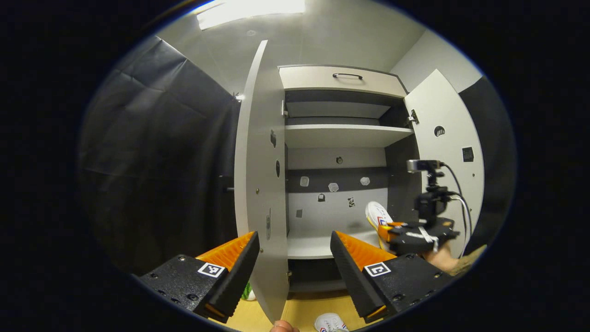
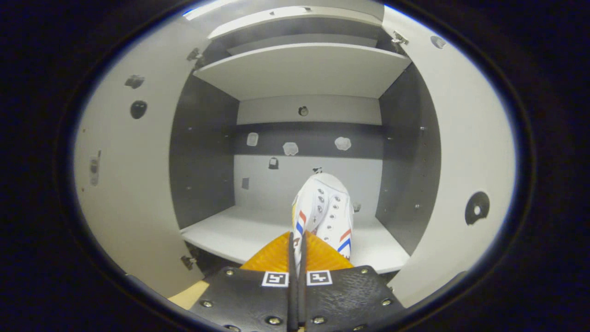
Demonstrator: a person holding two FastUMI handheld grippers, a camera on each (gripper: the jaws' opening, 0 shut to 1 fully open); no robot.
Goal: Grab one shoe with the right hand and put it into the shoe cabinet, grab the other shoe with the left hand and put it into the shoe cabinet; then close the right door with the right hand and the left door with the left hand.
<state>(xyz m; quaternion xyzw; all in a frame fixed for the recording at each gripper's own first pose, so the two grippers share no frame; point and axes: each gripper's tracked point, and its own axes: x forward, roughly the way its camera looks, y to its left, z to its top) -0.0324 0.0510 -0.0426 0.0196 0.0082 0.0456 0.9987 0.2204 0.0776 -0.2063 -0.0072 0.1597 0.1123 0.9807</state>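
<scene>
Shoe [image 2: 325, 210] number one hangs pinched by its edge in my right tongs [image 2: 297, 244], toe pointing into the cabinet [image 2: 304, 69] over the lower shelf [image 2: 230, 233], so I can set it down deep on the right. My left tongs [image 1: 292, 258] are spread and empty, held near the left door [image 1: 258, 184]. The second shoe [image 1: 329, 322] waits on the floor below, probably my next pickup.
</scene>
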